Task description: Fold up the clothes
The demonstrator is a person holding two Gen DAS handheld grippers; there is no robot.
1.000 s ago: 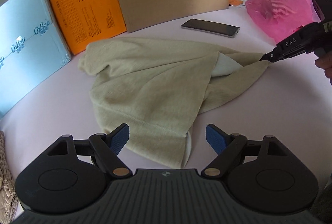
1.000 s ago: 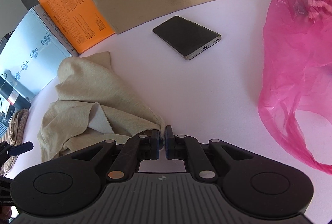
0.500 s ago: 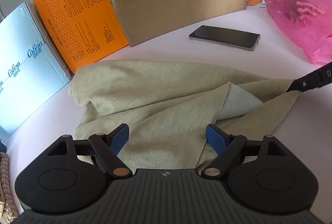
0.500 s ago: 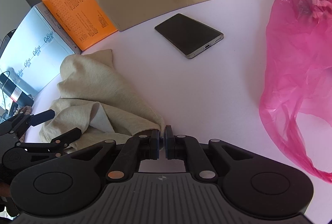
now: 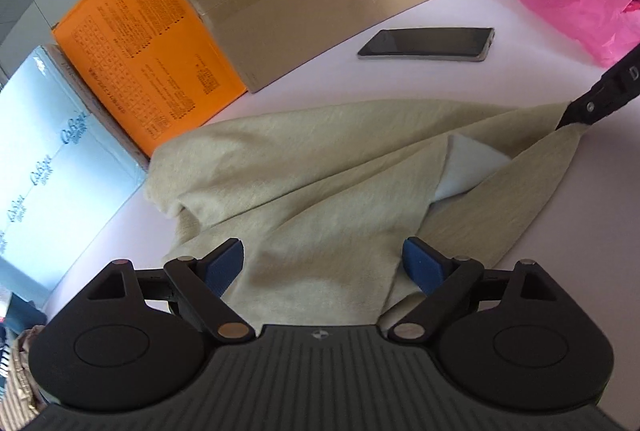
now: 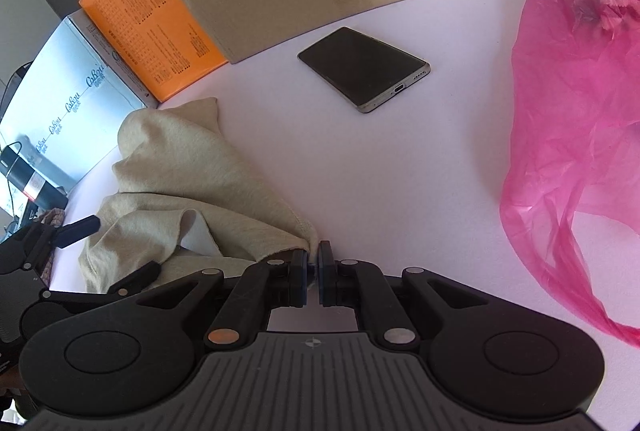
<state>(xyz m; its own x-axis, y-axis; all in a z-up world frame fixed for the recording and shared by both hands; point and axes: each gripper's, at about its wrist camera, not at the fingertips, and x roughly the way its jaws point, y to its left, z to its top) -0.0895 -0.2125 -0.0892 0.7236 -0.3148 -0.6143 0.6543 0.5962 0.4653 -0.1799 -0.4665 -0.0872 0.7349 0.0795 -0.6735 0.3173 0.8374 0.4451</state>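
Presently the beige garment (image 5: pixel 320 167) lies rumpled on the bench (image 6: pixel 360 159), its long axis running from the right claw (image 6: pixel 314 263), clamped on one corner, toward the left claw (image 5: pixel 323 263), which hovers wide directly over the near hem, the closer arm.
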